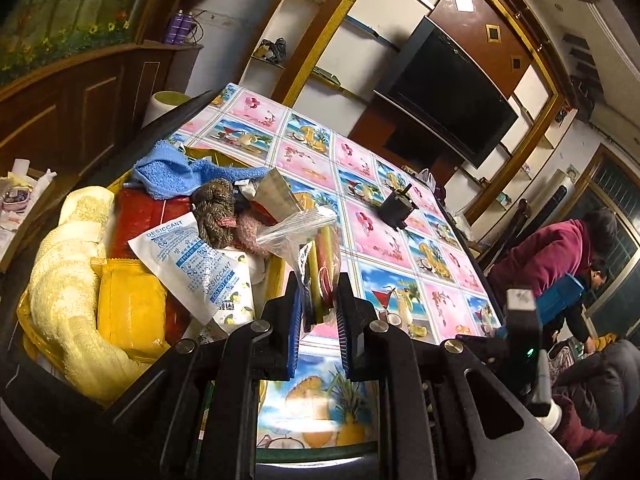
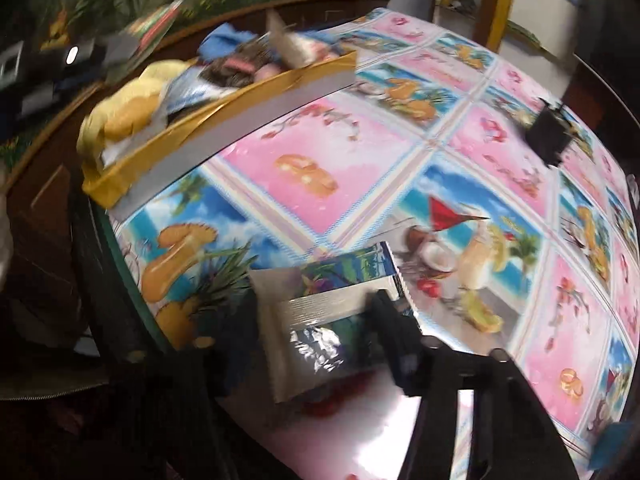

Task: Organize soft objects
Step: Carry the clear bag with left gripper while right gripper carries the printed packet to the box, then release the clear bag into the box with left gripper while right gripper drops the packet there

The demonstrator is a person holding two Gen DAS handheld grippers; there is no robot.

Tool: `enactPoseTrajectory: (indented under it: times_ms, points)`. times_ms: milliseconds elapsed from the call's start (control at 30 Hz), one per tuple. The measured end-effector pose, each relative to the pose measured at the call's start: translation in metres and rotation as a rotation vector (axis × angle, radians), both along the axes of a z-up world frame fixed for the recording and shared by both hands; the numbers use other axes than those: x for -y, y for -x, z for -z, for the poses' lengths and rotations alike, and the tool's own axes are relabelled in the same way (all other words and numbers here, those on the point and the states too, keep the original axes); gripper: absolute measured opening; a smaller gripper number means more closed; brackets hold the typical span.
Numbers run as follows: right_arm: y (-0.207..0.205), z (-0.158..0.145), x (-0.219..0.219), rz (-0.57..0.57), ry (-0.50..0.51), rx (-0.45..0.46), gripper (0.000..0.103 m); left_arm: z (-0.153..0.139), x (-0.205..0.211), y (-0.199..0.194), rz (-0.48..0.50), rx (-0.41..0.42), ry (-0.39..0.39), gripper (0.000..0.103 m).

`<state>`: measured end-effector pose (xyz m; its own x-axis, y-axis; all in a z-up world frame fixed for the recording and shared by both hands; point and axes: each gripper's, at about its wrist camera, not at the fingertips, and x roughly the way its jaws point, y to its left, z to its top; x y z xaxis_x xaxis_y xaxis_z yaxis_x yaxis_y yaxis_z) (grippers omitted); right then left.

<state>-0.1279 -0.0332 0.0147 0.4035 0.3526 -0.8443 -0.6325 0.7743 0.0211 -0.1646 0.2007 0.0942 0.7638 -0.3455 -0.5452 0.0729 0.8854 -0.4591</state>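
My left gripper (image 1: 319,300) is shut on a clear plastic bag (image 1: 308,240) with coloured sticks inside, held at the right edge of a gold box (image 2: 224,108). The box holds a yellow towel (image 1: 68,280), a blue cloth (image 1: 172,172), a brown knitted piece (image 1: 216,212), a white desiccant pack (image 1: 192,264) and a yellow packet (image 1: 128,308). My right gripper (image 2: 320,320) is shut on a shiny foil packet (image 2: 320,312) with a colourful print, low over the table's near edge. The right wrist view is blurred.
The table carries a patterned fruit-and-flower cloth (image 1: 360,184). A small black device (image 1: 396,204) stands on it mid-table; it also shows in the right wrist view (image 2: 548,136). A person in a maroon jacket (image 1: 552,264) bends at the right. A wooden cabinet (image 1: 72,96) stands behind the box.
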Motion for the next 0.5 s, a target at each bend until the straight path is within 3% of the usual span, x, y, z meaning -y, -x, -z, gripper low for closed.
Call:
enactPoseTrajectory:
  times_ms: [67, 267, 500]
  points:
    - [-0.002, -0.007, 0.01, 0.015, -0.033, -0.005, 0.03, 0.0, -0.001, 0.0, -0.009, 0.004, -0.001, 0.015]
    - [-0.003, -0.025, 0.024, 0.048, -0.094, 0.022, 0.014, -0.002, -0.003, 0.0, -0.03, 0.004, -0.006, 0.015]
    - [-0.011, -0.057, 0.039, 0.08, -0.172, 0.085, 0.008, -0.006, -0.009, 0.002, -0.054, 0.013, -0.007, 0.015]
